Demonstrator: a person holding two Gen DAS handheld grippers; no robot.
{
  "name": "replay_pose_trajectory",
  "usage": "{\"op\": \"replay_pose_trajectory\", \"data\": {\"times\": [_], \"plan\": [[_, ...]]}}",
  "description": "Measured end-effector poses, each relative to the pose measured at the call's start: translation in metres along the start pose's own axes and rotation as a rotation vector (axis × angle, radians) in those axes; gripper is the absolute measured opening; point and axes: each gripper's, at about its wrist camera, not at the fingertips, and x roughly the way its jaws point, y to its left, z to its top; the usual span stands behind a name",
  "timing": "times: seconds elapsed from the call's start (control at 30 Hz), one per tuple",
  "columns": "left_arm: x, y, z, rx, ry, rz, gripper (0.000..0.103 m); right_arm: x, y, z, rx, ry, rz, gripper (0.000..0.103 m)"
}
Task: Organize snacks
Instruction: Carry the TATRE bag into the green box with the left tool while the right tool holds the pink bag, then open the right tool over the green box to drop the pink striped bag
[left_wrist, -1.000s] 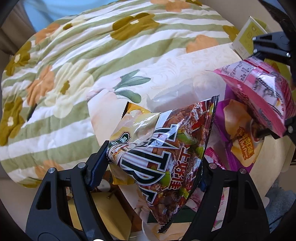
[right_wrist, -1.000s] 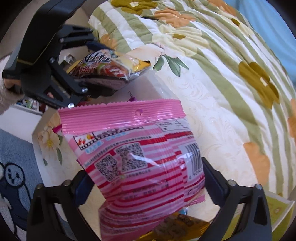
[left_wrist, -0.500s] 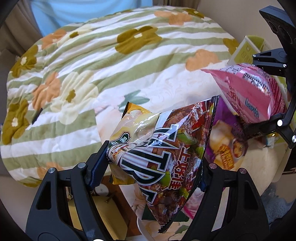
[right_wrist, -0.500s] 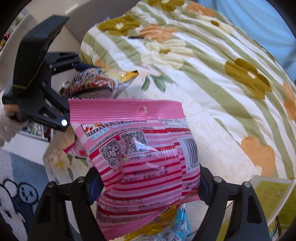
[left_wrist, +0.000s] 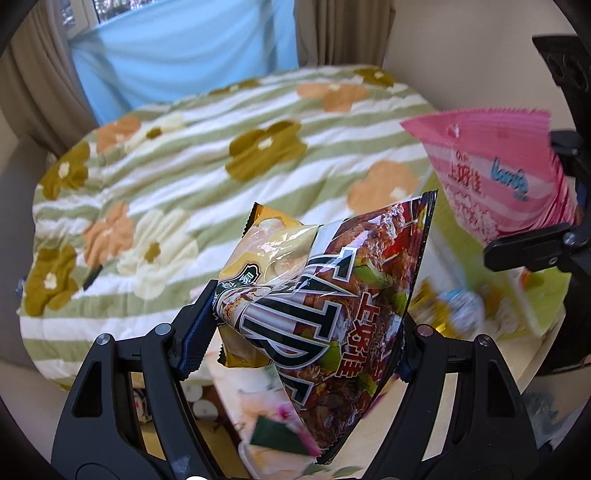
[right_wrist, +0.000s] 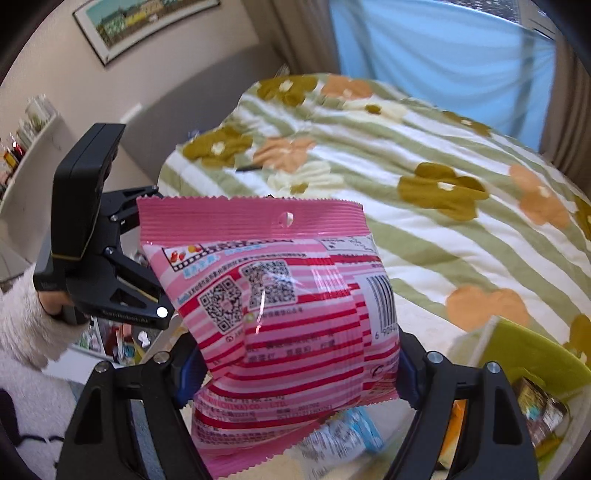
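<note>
Pink striped bag (right_wrist: 280, 317) pinched across its width in right gripper (right_wrist: 295, 373), long axis upright, held in the air. Dark chip bag (left_wrist: 332, 295), with a yellow packet (left_wrist: 266, 251) bunched against it, clamped likewise in left gripper (left_wrist: 303, 332). Green bin (right_wrist: 528, 354) below-right of right gripper, already holding packets; right hand nearer. Floral quilt (left_wrist: 184, 177) beyond both.

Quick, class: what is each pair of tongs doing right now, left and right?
Left tongs: closed on the dark chip bag.
Right tongs: closed on the pink striped snack bag.
</note>
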Motion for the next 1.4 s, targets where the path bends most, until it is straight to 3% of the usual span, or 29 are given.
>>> {"op": "replay_pose_trajectory", "data": {"times": [0.4,0.7,0.77,0.8,0.83,0.9,1.17,1.4], "plan": [[-0.033,-0.148,0.067,-0.04,-0.112,-0.085,0.074,-0.127,-0.088,-0.068,0.084,-0.085,-0.212,0.078],[0.013,-0.263,0.088,-0.019,-0.087,-0.143,0.075,-0.157,-0.16,-0.132,0.205,-0.067,-0.252,0.078],[0.028,-0.277,0.091,-0.016,-0.079,-0.121,0.079,-0.162,-0.172,-0.146,0.226,-0.064,-0.245,0.078],[0.038,-0.283,0.093,-0.014,-0.071,-0.103,0.087,-0.163,-0.177,-0.152,0.235,-0.061,-0.242,0.078],[0.044,-0.288,0.093,-0.015,-0.061,-0.078,0.096,-0.165,-0.182,-0.158,0.242,-0.057,-0.24,0.078],[0.051,-0.293,0.09,-0.022,-0.048,-0.047,0.101,-0.165,-0.189,-0.166,0.253,-0.048,-0.237,0.078],[0.037,-0.289,0.06,-0.023,-0.021,0.014,0.101,-0.158,-0.19,-0.175,0.248,-0.038,-0.258,0.079],[0.024,-0.272,0.04,-0.087,-0.005,-0.017,0.101,-0.132,-0.181,-0.163,0.279,-0.036,-0.248,0.079]]}}
